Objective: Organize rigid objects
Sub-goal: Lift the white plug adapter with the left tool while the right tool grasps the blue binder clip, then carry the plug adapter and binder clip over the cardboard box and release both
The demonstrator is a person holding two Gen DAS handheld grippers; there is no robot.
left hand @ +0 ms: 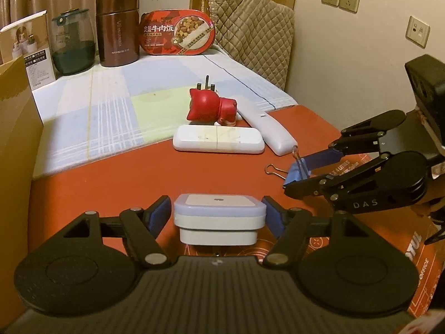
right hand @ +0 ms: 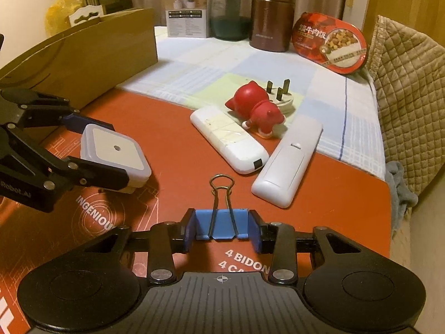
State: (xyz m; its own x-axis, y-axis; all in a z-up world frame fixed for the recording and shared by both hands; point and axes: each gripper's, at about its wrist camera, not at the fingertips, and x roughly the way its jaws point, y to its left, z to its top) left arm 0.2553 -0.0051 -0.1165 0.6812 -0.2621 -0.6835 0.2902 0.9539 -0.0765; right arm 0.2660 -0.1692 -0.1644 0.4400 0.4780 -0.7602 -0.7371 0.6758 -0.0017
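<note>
Blue binder clip [right hand: 221, 225] sits clamped crosswise in our right hand-held gripper [right hand: 222, 229], wire handles pointing ahead toward the two white remotes [right hand: 230, 142]; our left hand-held gripper [left hand: 218, 218] brackets the white square plug-in light [left hand: 219, 217] on the red tabletop [left hand: 111, 183], pads barely clear.

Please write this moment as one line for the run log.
left gripper: around white night light, gaps at pads | right gripper: shut on blue binder clip | remotes, red figure: untouched on table
</note>
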